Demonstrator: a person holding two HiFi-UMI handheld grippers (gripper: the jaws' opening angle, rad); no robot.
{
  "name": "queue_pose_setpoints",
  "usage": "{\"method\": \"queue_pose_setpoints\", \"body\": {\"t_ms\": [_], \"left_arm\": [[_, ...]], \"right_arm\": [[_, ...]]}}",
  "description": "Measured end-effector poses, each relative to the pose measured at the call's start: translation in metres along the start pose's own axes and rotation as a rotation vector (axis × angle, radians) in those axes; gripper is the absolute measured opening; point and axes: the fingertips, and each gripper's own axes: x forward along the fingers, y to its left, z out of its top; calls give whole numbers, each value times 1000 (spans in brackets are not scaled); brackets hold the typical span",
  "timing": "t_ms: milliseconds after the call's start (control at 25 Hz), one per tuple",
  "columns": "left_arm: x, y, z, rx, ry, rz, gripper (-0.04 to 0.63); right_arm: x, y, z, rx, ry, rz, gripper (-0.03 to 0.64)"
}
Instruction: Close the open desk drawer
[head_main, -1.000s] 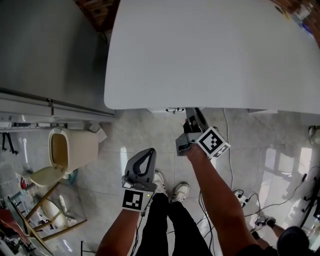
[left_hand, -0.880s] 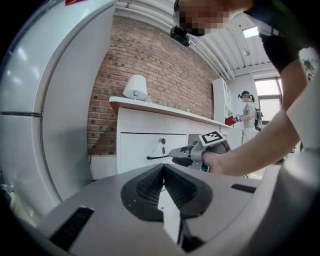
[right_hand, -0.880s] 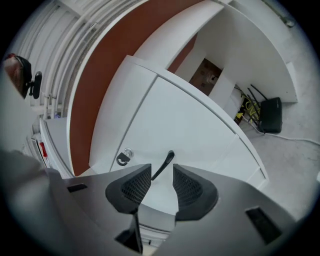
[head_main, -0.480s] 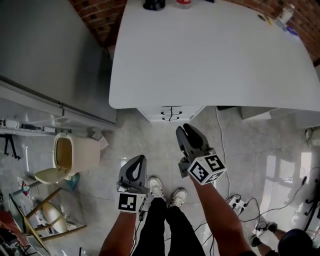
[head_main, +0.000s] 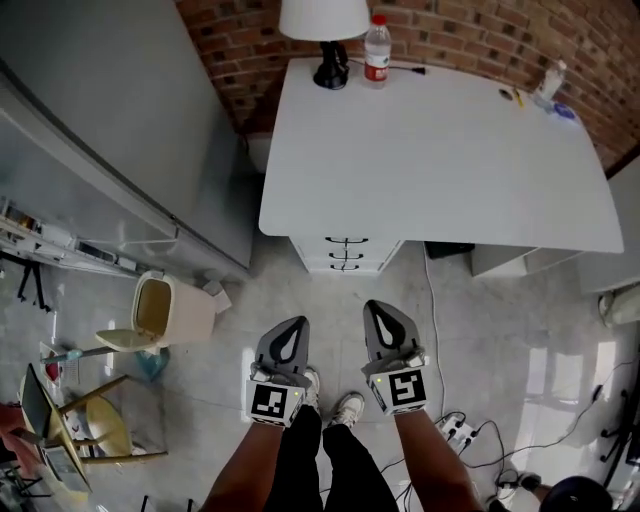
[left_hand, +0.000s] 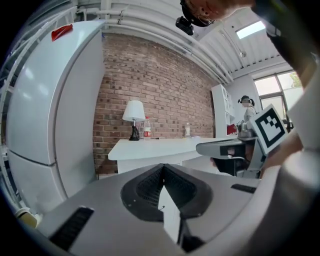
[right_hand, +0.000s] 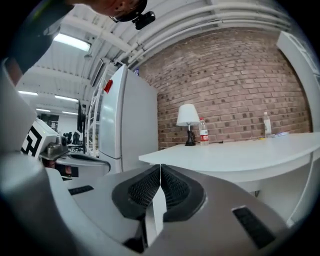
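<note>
Your white desk stands against the brick wall, with a lamp and a bottle at its far edge, the fridge to the left and an open-lidded bin on the tiled floor. The drawers sit under the desk's near edge, their fronts looking flush. Only floor separates them from your left gripper and right gripper, whose fingers are pressed together and hold nothing.

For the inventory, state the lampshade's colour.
White; the lampshade shows best in the head view.
</note>
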Motion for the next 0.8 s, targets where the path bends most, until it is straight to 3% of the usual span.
{"method": "queue_pose_setpoints", "body": {"t_ms": [200,320,520,800], "left_arm": [[-10,-20,57,-20,-47,-7,8],[-25,-24,77,-47,-27,-13,8],[-47,-34,119,-21,-28,-67,8],[-92,-54,162,8,-75,-142,8]], "right_arm": [[-35,9,55,-67,-7,-50,29],[-50,24,70,-118,32,-41,29],[-72,46,103,-60,50,-51,28],[-109,79,153,-68,13,-98,28]]}}
